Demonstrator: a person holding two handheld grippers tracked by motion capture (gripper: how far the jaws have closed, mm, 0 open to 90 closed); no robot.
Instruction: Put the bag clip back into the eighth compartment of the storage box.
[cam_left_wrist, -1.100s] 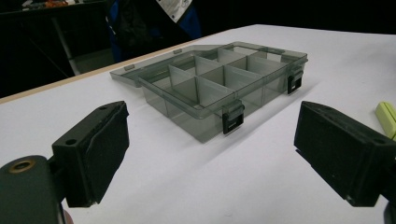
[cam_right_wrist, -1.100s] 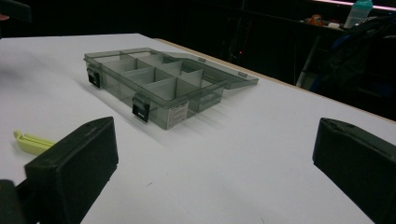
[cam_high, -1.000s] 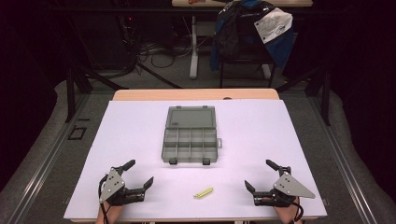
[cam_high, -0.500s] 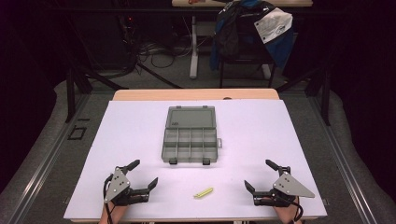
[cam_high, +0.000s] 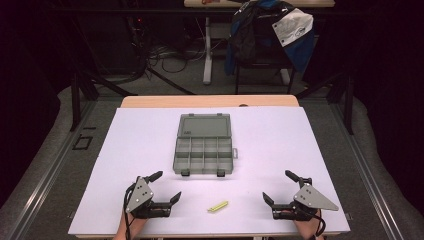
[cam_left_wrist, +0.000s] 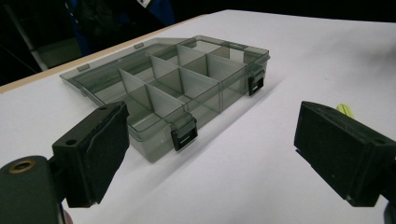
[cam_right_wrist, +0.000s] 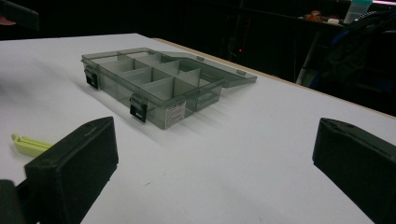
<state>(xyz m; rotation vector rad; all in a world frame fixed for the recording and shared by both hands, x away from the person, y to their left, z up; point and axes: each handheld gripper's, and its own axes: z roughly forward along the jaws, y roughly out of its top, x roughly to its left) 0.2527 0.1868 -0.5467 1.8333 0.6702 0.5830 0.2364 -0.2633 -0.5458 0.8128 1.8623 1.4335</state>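
A smoky grey clear organiser box (cam_high: 205, 156) with several compartments lies at the middle of the white table (cam_high: 300, 140), its lid (cam_high: 205, 126) flat open behind it. The box (cam_left_wrist: 182, 84) has two black latches on its near wall. It also shows as the box (cam_right_wrist: 154, 84) in the right gripper view. A small yellow-green clip (cam_high: 218, 205) lies near the front edge between my grippers, seen as the clip (cam_left_wrist: 345, 109) and the clip (cam_right_wrist: 28, 144). My left gripper (cam_high: 168, 185) stands open and holds nothing, left of the clip. My right gripper (cam_high: 276, 185) is open at the front right.
A chair draped with a blue jacket (cam_high: 270, 30) stands beyond the table, with cables (cam_high: 165, 55) on the floor. A wooden strip (cam_high: 210, 101) borders the table's far edge. Bare white surface lies on both sides of the box.
My left gripper has slid a little to the right, toward the clip. The right gripper, the box and the clip have stayed put.
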